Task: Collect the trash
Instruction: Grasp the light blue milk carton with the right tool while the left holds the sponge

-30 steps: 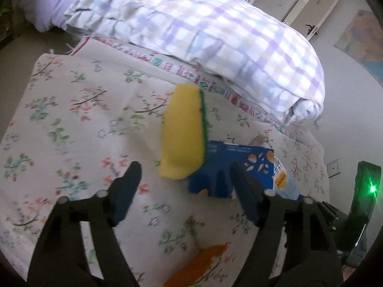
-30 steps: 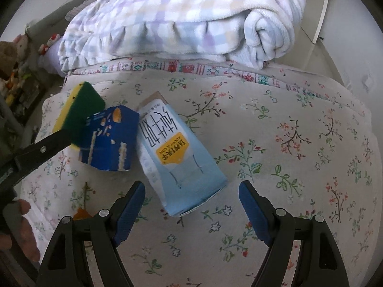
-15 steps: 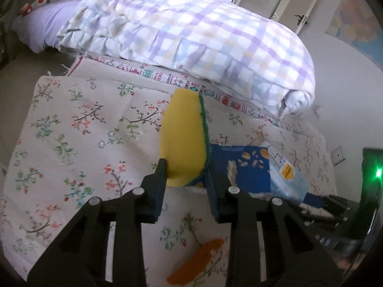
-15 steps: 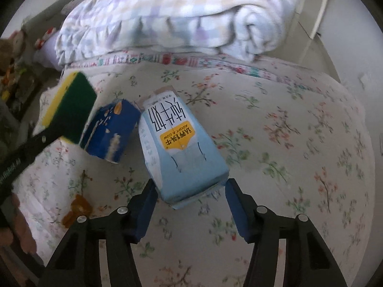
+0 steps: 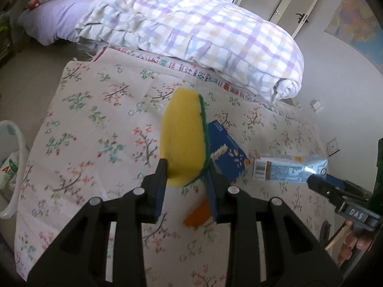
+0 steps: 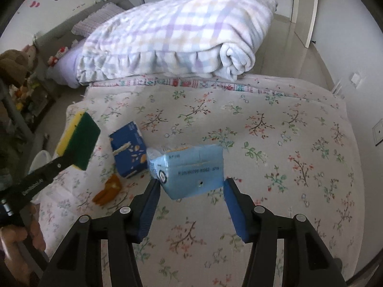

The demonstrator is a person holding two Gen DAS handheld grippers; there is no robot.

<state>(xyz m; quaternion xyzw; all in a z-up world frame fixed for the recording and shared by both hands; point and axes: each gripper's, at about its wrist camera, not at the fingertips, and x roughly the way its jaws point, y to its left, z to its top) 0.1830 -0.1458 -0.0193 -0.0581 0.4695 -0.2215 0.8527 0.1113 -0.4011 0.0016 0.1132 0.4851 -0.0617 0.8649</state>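
Left gripper (image 5: 185, 179) clamped on the yellow-green sponge (image 5: 184, 136), lifted clear of the floral bedspread (image 5: 100, 129). Right gripper (image 6: 190, 190) jaws closing on the light-blue carton (image 6: 189, 169), also off the bedspread. Dark-blue box (image 6: 129, 149) and orange scrap (image 6: 107, 190) lie on the bedspread beside the carton. Step: pickup done, carry next. White bin (image 5: 14, 167) sits off the bedspread's edge, likely the drop target.

Your yellow sponge (image 5: 183, 141) with its green scouring face is clamped upright, off the bedspread. The light-blue milk carton (image 6: 189, 169) hangs lifted, bottom end toward you. The dark-blue box (image 6: 129, 149) and an orange scrap (image 6: 107, 190) lie on the bed between them.
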